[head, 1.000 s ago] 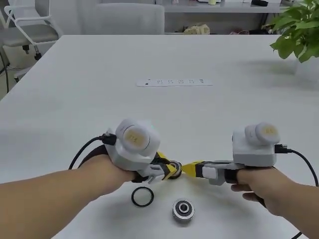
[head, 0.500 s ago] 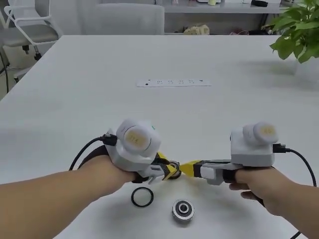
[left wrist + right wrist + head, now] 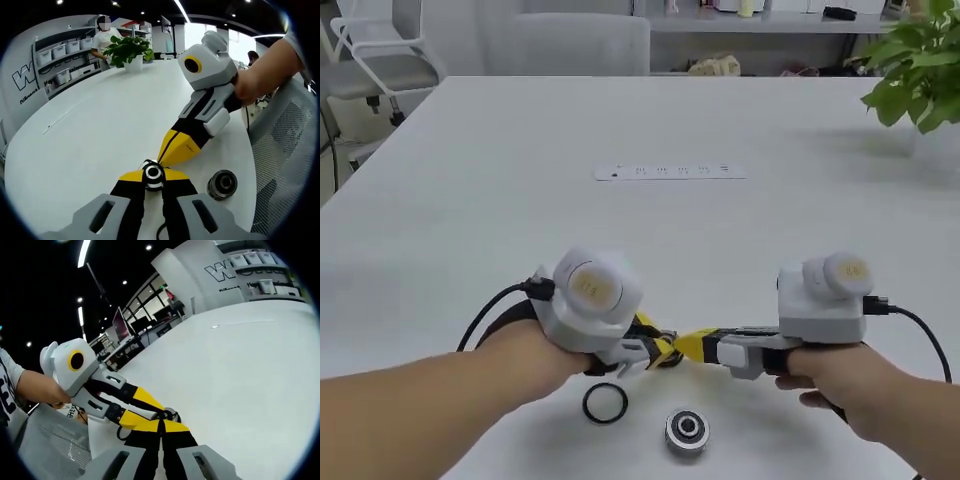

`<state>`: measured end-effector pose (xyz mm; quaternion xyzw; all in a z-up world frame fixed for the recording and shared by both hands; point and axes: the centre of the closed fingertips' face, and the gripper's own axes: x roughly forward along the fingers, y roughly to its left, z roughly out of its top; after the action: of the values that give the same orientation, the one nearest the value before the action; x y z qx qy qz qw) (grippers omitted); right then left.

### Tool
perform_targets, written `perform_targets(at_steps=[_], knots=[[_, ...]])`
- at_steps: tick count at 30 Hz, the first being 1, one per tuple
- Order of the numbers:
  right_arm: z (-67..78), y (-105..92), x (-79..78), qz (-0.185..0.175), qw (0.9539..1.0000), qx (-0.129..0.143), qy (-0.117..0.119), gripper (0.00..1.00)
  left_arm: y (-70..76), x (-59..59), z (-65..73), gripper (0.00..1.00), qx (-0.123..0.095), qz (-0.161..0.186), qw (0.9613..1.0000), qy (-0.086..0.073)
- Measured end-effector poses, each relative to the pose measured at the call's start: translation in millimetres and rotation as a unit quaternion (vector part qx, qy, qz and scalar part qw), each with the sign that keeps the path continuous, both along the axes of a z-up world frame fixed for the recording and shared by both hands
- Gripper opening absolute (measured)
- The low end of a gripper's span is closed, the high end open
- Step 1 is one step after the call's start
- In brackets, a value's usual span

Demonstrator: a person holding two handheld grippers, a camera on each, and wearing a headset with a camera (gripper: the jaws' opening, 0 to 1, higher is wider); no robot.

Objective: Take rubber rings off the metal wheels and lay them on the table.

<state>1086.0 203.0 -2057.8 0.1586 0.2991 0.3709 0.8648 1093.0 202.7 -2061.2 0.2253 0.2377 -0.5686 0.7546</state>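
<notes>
The scene is close to unchanged from a second ago, and most of the apparent shift comes from the head camera tipping. The real change is small: the right gripper point(image 3: 691, 345) has eased in a little toward the left gripper point(image 3: 656, 351), so the two sets of yellow tips now meet at the near edge of the bench point(image 3: 500, 190).

The left gripper is clamped on a metal wheel point(image 3: 152, 173), with one jaw on each side of it. The right gripper's jaws are pressed together, and their tip sits against the wheel's rim. In the right gripper view a thin dark loop shows at that spot. I cannot tell whether rubber is actually pinched between the jaws.

One loose rubber ring point(image 3: 605, 403) already lies flat on the bench, just toward the near edge from the left gripper. A bare wheel point(image 3: 687, 430) sits beside it, apart from the ring. Neither has moved. A power strip point(image 3: 670, 171) lies well back toward the far edge.

One ring looks finished, and the second is being engaged but is not yet off. The next move probably needs a firm bite on the rubber and a pull away from the held wheel. If the bite is shallow, the ring may snap back.
</notes>
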Motion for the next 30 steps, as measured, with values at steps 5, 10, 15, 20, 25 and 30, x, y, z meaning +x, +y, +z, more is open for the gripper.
perform_targets(at_steps=[5, 10, 15, 20, 25, 30], knots=[[1.8, 1.1, -0.2, 0.003, 1.0, 0.002, -0.003, 0.0, 0.1, 0.3, 0.0, 0.07, -0.001, 0.001, 1.0, 0.0], [2.9, 1.5, -0.8, 0.006, 1.0, 0.004, -0.003, 0.0, 0.1, 0.4, -0.1, 0.07, -0.001, 0.001, 1.0, 0.0], [5.5, 3.5, -1.5, 0.011, 0.9999, 0.008, -0.008, 0.0, 0.3, 0.4, -0.1, 0.07, -0.005, 0.003, 1.0, 0.001], [3.3, 0.5, 0.4, 0.004, 1.0, 0.004, -0.008, 0.0, 0.2, 0.8, -0.1, 0.07, -0.006, 0.005, 1.0, 0.004], [1.1, -4.4, 2.3, -0.006, 1.0, -0.002, -0.005, 0.0, 0.1, 0.9, 0.1, 0.07, -0.014, 0.002, 0.9999, 0.004], [2.4, -8.5, 4.3, -0.015, 0.9999, 0.001, -0.004, 0.0, -1.0, 0.6, 0.5, 0.07, -0.014, -0.006, 0.9999, 0.001]])
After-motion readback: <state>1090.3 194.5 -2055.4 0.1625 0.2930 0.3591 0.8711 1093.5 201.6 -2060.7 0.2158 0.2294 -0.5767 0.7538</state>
